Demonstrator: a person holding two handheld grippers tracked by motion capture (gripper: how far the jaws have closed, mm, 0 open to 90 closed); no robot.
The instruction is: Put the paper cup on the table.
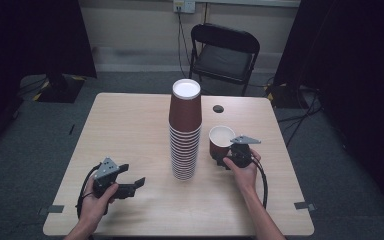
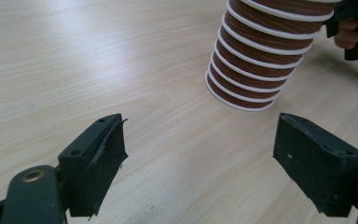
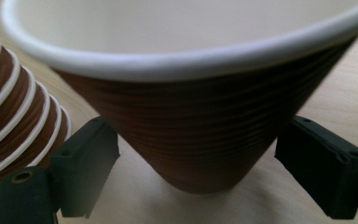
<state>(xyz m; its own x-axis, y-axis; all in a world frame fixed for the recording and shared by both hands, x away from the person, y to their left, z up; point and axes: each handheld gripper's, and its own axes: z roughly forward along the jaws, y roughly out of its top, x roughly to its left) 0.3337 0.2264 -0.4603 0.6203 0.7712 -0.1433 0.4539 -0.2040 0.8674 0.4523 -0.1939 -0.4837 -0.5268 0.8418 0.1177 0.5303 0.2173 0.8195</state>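
Note:
A tall stack of upside-down brown paper cups (image 1: 185,130) with white rims stands at the table's middle. Just right of it a single brown cup (image 1: 221,141) stands upright, white inside. My right gripper (image 1: 224,159) is open around that cup's lower part. In the right gripper view the cup (image 3: 200,116) sits between the jaws of the right gripper (image 3: 196,154) with a gap on each side, and the stack (image 3: 14,116) shows at the left. My left gripper (image 1: 131,175) rests open near the front left; in its own view the left gripper (image 2: 200,140) holds nothing and points toward the stack (image 2: 261,60).
The wooden table (image 1: 130,115) has a small black round grommet (image 1: 218,108) behind the single cup. A black folding chair (image 1: 225,55) stands beyond the far edge. Dark curtains hang at both sides.

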